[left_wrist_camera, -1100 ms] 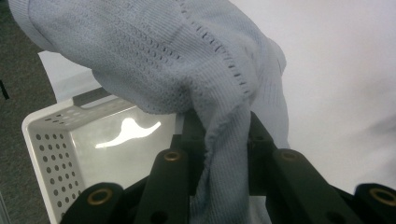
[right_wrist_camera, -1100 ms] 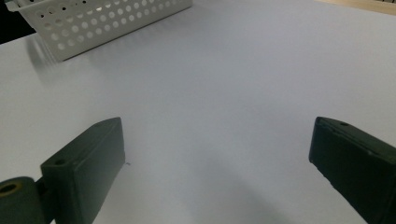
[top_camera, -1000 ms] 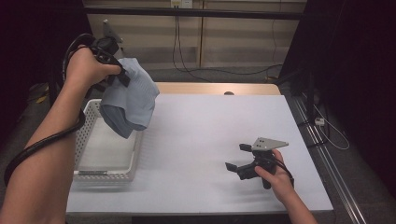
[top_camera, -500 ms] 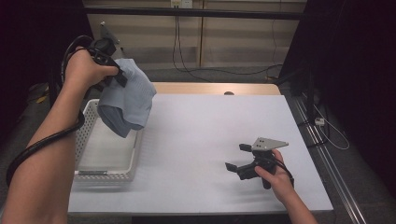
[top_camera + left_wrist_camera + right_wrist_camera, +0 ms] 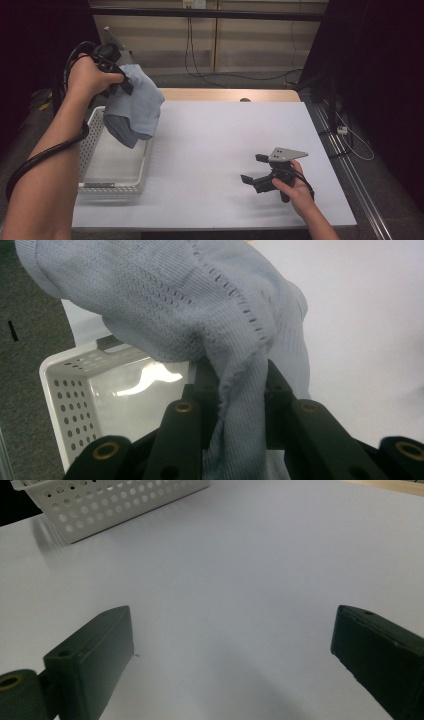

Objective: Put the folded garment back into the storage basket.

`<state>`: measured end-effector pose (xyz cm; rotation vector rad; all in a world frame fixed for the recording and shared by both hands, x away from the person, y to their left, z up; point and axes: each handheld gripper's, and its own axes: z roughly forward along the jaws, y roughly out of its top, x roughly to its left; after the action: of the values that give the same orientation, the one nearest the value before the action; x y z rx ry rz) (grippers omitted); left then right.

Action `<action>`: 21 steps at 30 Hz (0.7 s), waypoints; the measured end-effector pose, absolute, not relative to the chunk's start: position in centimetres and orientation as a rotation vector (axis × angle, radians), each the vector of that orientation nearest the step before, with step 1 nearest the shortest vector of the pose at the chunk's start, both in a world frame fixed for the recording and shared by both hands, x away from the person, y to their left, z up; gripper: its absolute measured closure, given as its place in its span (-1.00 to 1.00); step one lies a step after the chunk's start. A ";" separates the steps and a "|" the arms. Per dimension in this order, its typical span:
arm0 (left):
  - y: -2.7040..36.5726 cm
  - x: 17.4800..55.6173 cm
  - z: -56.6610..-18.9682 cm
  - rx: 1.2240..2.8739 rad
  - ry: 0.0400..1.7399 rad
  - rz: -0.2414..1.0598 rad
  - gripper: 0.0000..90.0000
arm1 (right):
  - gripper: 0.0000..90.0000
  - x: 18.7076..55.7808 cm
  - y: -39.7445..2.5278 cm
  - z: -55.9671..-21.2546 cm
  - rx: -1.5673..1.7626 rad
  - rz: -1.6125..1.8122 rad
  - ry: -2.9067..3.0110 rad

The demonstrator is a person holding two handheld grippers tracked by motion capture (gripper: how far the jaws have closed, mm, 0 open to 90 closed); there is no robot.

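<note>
A light blue knitted cloth point(image 5: 132, 107) hangs in the air above the far end of the white perforated basket point(image 5: 90, 145) at the table's left. My left gripper point(image 5: 120, 82) is raised and shut on the cloth's top; in the left gripper view the cloth point(image 5: 200, 305) is pinched between the black jaws and drapes over the basket point(image 5: 75, 390). My right gripper point(image 5: 253, 168) rests low on the white table at the near right, open with nothing between its jaws, as the right gripper view point(image 5: 235, 645) shows.
The white table point(image 5: 225, 130) stretches bare between basket and right gripper. A wooden strip point(image 5: 225, 95) runs along the far edge. Cables lie on the floor behind. The basket's corner point(image 5: 100, 505) appears far off in the right gripper view.
The left gripper with the cloth has shifted slightly left and toward the basket. The right gripper has stayed put.
</note>
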<state>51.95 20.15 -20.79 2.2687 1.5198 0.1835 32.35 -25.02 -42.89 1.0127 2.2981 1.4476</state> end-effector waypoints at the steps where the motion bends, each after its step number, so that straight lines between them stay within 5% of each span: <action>1: 20.2 52.0 -20.9 2.268 1.526 0.181 0.68 | -0.93 32.3 -25.0 -42.9 1.017 1.447 2.297; 21: 21.4 52.3 -22.8 2.249 1.574 0.163 0.68 | -0.93 32.4 -25.0 -42.9 1.013 1.448 2.299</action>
<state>52.28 21.44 -22.76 2.2495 1.5735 0.1629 32.37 -25.01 -42.91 1.0131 2.2988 1.4476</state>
